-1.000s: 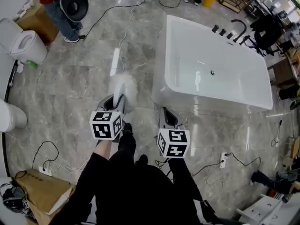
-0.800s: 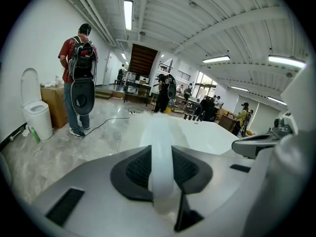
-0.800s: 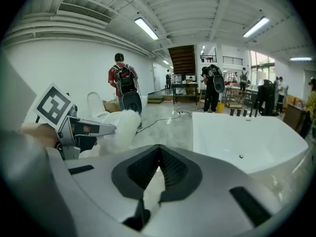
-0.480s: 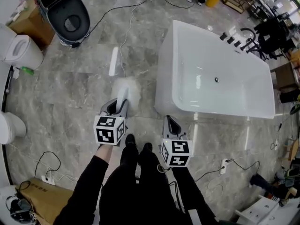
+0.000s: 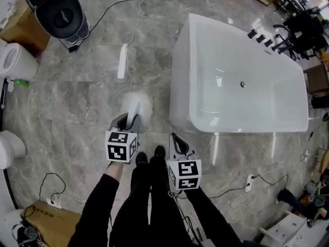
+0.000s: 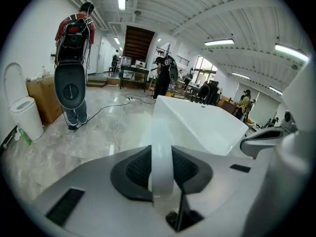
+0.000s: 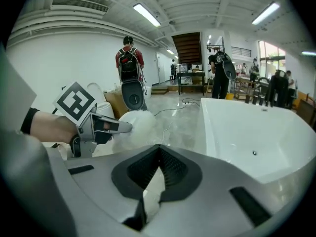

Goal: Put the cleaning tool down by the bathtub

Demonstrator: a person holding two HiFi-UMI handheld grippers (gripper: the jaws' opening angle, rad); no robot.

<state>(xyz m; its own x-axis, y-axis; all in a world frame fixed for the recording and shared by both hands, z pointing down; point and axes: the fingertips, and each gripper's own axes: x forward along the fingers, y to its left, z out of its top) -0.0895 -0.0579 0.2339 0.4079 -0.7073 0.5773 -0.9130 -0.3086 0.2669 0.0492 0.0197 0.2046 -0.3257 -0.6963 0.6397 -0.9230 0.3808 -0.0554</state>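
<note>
The cleaning tool is a white fluffy duster head on a white handle. My left gripper is shut on that handle and holds the head out over the grey marble floor, left of the bathtub's near corner. The white freestanding bathtub fills the upper right of the head view and lies ahead in the left gripper view. My right gripper hangs lower, beside the tub's near end, jaws together with nothing in them. In the right gripper view, the duster head sits beside the left gripper.
Black taps stand at the tub's far corner. White toilets stand along the left wall. A person carries a black toilet seat at the top left. Cables cross the floor. A cardboard box lies at the lower left.
The view has shifted toward the tub's near end, and both grippers now sit slightly lower in the frame. The duster stays held in the left gripper. The person with the black seat moved further off.
</note>
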